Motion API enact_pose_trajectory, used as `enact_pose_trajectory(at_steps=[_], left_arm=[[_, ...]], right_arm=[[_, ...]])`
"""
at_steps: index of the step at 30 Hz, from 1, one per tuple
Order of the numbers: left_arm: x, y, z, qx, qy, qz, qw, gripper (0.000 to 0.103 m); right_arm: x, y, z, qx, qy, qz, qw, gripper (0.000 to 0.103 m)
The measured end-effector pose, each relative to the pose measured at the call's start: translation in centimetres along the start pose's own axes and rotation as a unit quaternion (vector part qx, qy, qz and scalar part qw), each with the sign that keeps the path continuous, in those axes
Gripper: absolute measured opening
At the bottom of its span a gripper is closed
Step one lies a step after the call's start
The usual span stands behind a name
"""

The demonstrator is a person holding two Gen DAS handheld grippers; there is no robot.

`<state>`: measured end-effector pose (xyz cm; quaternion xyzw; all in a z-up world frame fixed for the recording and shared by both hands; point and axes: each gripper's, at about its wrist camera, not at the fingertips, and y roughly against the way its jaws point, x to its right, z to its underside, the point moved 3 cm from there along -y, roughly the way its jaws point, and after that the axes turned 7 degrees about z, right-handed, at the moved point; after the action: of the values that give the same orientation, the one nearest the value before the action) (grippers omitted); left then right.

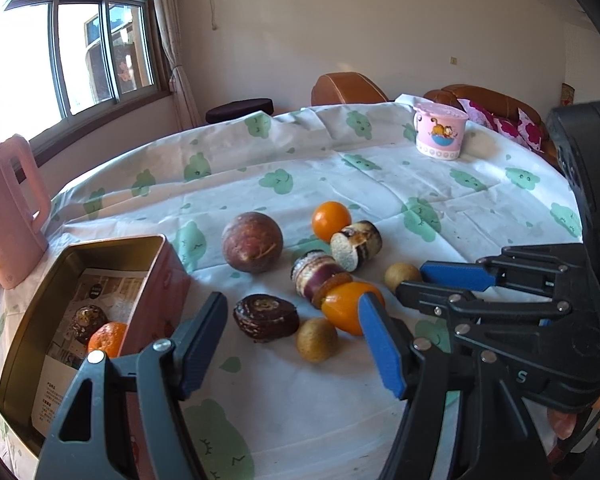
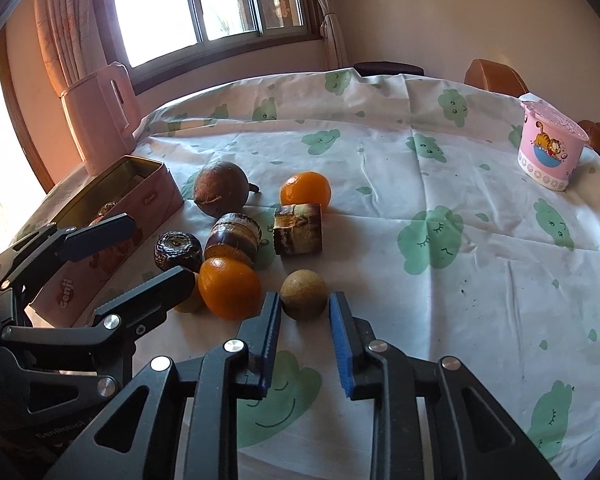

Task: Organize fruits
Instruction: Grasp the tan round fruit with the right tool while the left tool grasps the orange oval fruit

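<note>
On the cloth lie a passion fruit (image 1: 252, 248), two oranges (image 1: 331, 221) (image 1: 349, 308), two purple cane pieces (image 1: 355, 244), a dark wrinkled fruit (image 1: 266, 317) and a small brown longan (image 1: 317, 339). My left gripper (image 1: 292, 300) is open low over the cloth, its fingers either side of the dark fruit and that longan, touching neither. A second longan (image 2: 303, 295) sits between the blue pads of my right gripper (image 2: 304, 308), which is shut on it. The pink tin (image 1: 112, 242) at the left holds an orange (image 1: 108, 336) and a dark fruit.
A pink jug (image 1: 8, 208) stands behind the tin near the window. A pink cartoon cup (image 2: 547, 152) sits at the far right of the round table (image 2: 439, 288). Brown chairs (image 1: 347, 88) stand beyond the far edge.
</note>
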<state>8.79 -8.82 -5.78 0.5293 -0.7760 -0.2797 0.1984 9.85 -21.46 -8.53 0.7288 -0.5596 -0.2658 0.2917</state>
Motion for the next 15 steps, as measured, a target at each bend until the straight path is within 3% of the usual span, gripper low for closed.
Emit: enact_pose_trajectory(at_steps=[6,12,15], left_arm=[[0.4,-0.4,0.0,-0.007,-0.002,0.003,1.0,0.069],[-0.2,-0.7,0.0,-0.012,0.013,0.011,0.9998,0.069],[-0.2,-0.8,0.1,-0.016,0.016,0.016,0.9996,0.067]], right_arm=[[0.4,-0.4,-0.3,-0.008,0.005,0.015,1.0,0.023],[0.5,-1.9,-1.0,-0.028,0.009,0.029,0.999,0.042],[0.5,-2.2,-1.3,-0.029,0.014,0.031,0.999,0.042]])
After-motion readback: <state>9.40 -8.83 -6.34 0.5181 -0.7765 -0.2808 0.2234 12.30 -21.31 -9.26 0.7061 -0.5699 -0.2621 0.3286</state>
